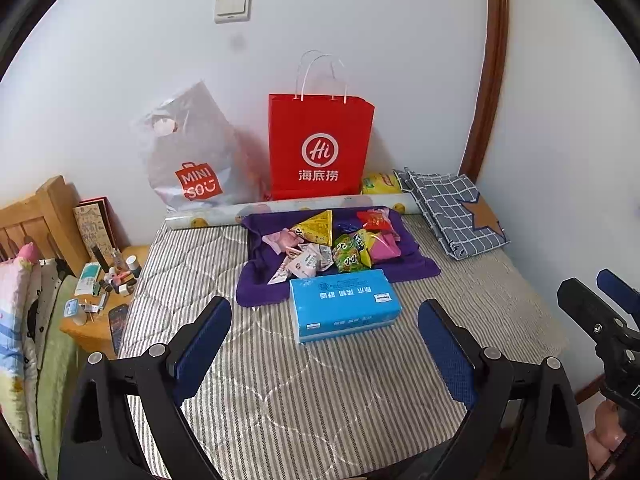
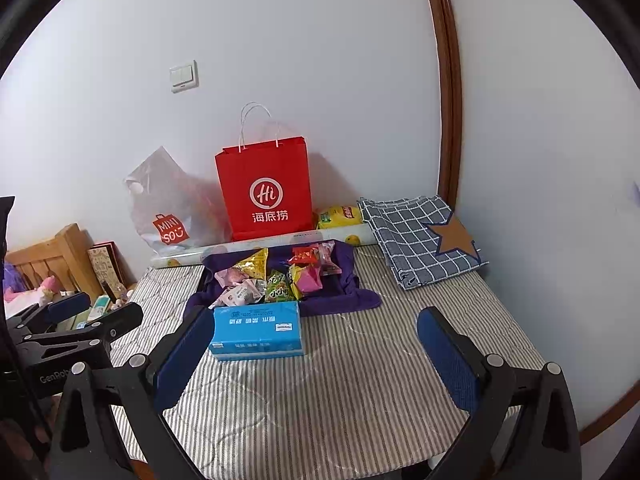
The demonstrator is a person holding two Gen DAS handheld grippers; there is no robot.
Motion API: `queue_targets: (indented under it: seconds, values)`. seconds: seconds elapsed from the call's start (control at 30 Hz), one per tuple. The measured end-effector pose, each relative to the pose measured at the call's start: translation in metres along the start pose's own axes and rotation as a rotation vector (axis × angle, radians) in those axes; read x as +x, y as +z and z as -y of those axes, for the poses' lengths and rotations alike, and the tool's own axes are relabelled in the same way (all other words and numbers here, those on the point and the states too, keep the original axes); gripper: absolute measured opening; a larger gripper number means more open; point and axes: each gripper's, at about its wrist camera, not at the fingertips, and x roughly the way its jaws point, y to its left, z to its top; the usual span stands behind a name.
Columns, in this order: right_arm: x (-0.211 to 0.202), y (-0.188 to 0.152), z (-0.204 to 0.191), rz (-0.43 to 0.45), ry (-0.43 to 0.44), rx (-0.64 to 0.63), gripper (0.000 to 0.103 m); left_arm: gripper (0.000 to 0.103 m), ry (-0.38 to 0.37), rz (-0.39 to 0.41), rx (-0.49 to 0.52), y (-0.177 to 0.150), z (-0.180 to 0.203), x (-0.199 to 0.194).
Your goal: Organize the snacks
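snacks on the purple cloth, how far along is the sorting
Nothing looks done: the snack packets lie jumbled on the purple cloth behind the blue tissue pack. Nothing is in hand; left gripper and right gripper are open and empty. All sorting remains.

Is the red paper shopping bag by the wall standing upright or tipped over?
Upright: the red paper shopping bag stands on its base against the wall, white handles pointing up.

A loose heap of small foil and plastic snack packets (image 1: 328, 246) lies on a rumpled purple cloth (image 1: 416, 268) at the far side of the striped bed. A gold triangular packet (image 1: 316, 227) tilts up at the back, green packets (image 1: 347, 257) and a pink one (image 1: 384, 249) sit in front, and pale, possibly candy, sachets (image 1: 304, 262) lie left.
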Motion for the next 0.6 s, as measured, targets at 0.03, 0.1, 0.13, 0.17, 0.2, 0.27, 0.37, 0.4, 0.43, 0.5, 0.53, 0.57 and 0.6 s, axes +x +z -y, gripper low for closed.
queue_targets:
  seconds: [0.03, 0.1, 0.13, 0.17, 0.2, 0.27, 0.37, 0.4, 0.43, 0.5, 0.53, 0.57, 0.6]
  values:
    - [0.0002, 0.0003, 0.0004, 0.000, -0.001, 0.000, 0.102, 0.094, 0.001, 0.002, 0.001, 0.0000, 0.0004, -0.0002]
    - [0.0004, 0.0005, 0.0006, 0.001, -0.001, 0.003, 0.102, 0.094, -0.002, 0.003, -0.004, -0.0001, 0.0007, -0.0004]
    - [0.0007, 0.0005, 0.0012, -0.002, 0.000, 0.008, 0.102, 0.094, -0.004, 0.002, -0.004, -0.0003, 0.0008, -0.0003]
    - [0.0010, 0.0008, 0.0015, -0.004, 0.000, 0.008, 0.102, 0.094, -0.004, 0.000, -0.001, -0.0007, 0.0014, -0.0002]
    - [0.0010, 0.0011, 0.0014, -0.004, -0.001, 0.007, 0.102, 0.094, -0.002, 0.000, 0.004, -0.0010, 0.0020, -0.0002]
    - [0.0010, 0.0009, 0.0020, 0.001, -0.002, 0.009, 0.102, 0.094, 0.002, 0.005, 0.007, -0.0013, 0.0027, -0.0011]
    - [0.0015, -0.0002, 0.0027, -0.001, 0.004, 0.017, 0.103, 0.094, -0.005, 0.005, 0.001, -0.0013, 0.0024, -0.0006]
    - [0.0021, -0.0005, 0.0026, -0.003, 0.006, 0.016, 0.102, 0.094, -0.004, 0.002, 0.004, -0.0013, 0.0029, -0.0002]
    - [0.0023, -0.0007, 0.0025, -0.004, 0.004, 0.012, 0.102, 0.094, -0.001, 0.002, 0.007, -0.0014, 0.0037, -0.0002]
    - [0.0023, -0.0008, 0.0018, -0.002, 0.005, 0.010, 0.102, 0.094, 0.003, 0.007, 0.006, -0.0014, 0.0036, -0.0009]
    - [0.0019, -0.0013, 0.0017, -0.001, 0.009, 0.012, 0.102, 0.094, 0.001, 0.009, 0.003, -0.0013, 0.0030, -0.0010]
    - [0.0021, -0.0017, 0.0016, -0.001, 0.013, 0.014, 0.102, 0.094, -0.001, 0.010, -0.001, -0.0013, 0.0023, -0.0008]
    - [0.0023, -0.0023, 0.0010, -0.002, 0.017, 0.015, 0.102, 0.094, -0.001, 0.011, -0.003, -0.0012, 0.0018, -0.0004]
